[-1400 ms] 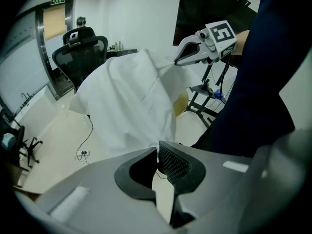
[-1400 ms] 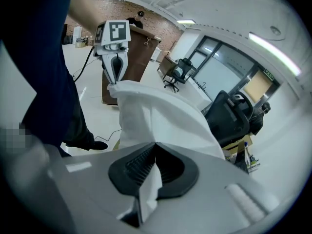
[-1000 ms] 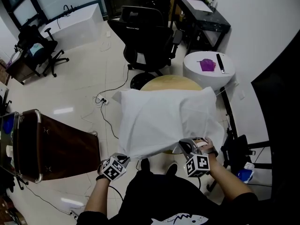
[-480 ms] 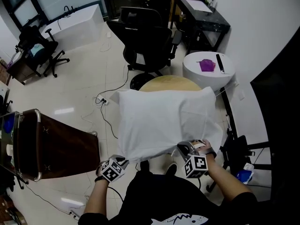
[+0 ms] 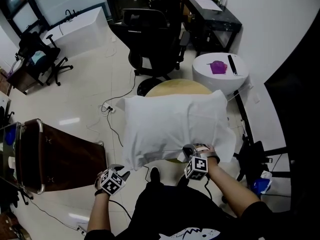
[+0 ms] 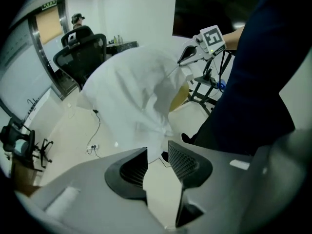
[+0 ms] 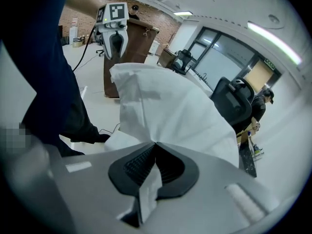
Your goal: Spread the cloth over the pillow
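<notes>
1. Head view: the white cloth [image 5: 170,121] lies draped over the pillow, which is hidden beneath it, on a round yellow table [image 5: 176,86].
2. The left gripper [image 5: 123,172] sits by the cloth's near left corner. Its jaws have just been opening and stand apart. The pads press on nothing, and the corner hangs just past their tips.
3. The right gripper [image 5: 189,151] is at the cloth's near edge, right of centre, jaws together and clamped on a fold of cloth.
4. The cube [image 5: 196,168] on the right gripper bears black-and-white square markers. A far green sign [image 6: 48,5] is too small to read.
</notes>
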Available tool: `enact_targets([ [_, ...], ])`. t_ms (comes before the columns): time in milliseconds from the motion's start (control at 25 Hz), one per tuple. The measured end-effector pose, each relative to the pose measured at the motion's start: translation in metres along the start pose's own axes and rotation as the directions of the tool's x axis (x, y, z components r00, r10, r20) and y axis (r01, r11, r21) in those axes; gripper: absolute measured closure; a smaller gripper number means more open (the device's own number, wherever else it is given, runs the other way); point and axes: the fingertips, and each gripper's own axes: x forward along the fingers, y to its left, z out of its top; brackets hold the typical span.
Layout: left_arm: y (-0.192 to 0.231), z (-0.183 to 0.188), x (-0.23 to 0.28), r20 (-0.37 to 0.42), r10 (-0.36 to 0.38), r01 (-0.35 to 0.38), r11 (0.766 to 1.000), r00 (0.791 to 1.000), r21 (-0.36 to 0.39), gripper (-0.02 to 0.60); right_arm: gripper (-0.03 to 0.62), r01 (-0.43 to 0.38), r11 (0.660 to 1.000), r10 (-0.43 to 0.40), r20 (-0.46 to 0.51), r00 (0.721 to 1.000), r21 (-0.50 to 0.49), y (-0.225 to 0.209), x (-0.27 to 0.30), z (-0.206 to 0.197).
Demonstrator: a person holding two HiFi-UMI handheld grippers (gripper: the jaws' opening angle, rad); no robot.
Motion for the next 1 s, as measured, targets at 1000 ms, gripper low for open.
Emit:
enact_targets([
  [1000,-0.008,0.152,0.072,0.067,0.009,-0.024,0.971,0.998,0.24,0.456,0.482,0.101,0.972,-0.134,0.148,0.98,0.211,-0.018,-0.07,-0.035],
])
